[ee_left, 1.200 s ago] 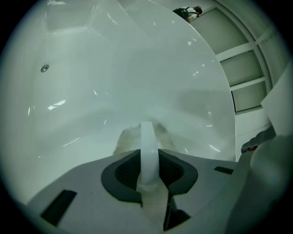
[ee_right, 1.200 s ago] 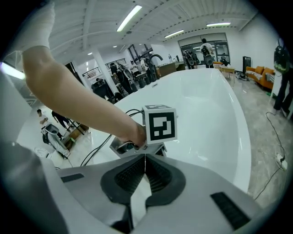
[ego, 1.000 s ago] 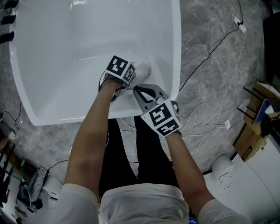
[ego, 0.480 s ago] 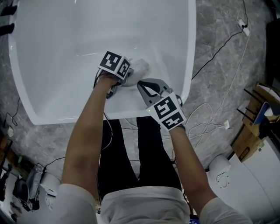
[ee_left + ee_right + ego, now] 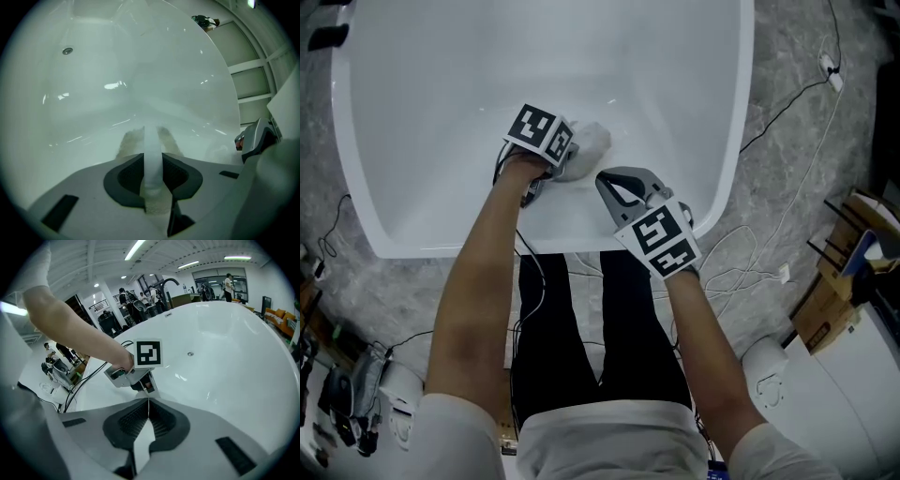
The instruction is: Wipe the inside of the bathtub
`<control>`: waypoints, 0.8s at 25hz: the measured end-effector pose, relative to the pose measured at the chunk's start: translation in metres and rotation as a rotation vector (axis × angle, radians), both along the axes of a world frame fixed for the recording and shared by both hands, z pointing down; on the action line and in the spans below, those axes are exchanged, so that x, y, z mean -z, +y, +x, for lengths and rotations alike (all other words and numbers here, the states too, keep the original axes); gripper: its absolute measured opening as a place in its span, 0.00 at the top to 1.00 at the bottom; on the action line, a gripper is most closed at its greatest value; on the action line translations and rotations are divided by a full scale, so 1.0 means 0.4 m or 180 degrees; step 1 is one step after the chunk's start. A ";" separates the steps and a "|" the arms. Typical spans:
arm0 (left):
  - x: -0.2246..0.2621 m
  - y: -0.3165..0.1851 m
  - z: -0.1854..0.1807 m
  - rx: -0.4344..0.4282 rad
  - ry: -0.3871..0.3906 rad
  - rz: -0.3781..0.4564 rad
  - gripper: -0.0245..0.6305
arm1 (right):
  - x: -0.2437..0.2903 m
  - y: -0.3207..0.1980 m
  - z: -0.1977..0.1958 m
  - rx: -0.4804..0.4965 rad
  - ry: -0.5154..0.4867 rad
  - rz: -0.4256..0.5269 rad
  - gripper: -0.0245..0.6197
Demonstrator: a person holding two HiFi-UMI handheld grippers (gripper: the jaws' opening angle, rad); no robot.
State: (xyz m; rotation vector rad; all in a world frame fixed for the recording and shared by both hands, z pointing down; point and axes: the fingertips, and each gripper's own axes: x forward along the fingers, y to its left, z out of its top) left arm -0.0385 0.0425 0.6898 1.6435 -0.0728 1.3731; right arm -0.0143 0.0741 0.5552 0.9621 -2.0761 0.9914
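Head view: a white bathtub (image 5: 412,187) is seen from above on a grey marbled floor (image 5: 797,197), with thin cables (image 5: 769,122) trailing across the stone; the left gripper (image 5: 565,155) is held low inside the tub at its near end, and a white cloth (image 5: 589,141) is bunched at its tip against the inner wall; the right gripper (image 5: 614,190) is held just beside it, over the near wall of the tub and apart from the cloth.

Left gripper view: the jaws of the left gripper (image 5: 152,159) are closed on the cloth (image 5: 131,143), a pale strip of which is pinched between the dark pads while its fuzzy edges spread onto the glossy tub surface beyond; a small round metal fitting (image 5: 67,50) is set high on the far wall (too small for its kind to be told); part of the right gripper (image 5: 255,140) is caught at the right edge.

Right gripper view: the jaws of the right gripper (image 5: 148,404) are drawn fully together with nothing held between them; beyond them the left gripper (image 5: 140,379) is seen down inside the tub, its square marker turned to the camera; the same round fitting (image 5: 190,354) is visible on the tub wall behind.
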 end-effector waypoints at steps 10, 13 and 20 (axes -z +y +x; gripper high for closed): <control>0.022 -0.072 -0.199 0.0016 -0.0216 0.0067 0.81 | 0.036 -0.046 -0.102 0.0170 -0.0030 0.0060 0.93; 0.030 -0.097 -0.270 0.0023 -0.0281 0.0077 0.81 | 0.050 -0.060 -0.157 0.0245 -0.0064 0.0085 0.93; 0.037 -0.143 -0.395 0.0036 -0.0404 0.0123 0.80 | 0.057 -0.083 -0.246 0.0381 -0.0128 0.0109 0.93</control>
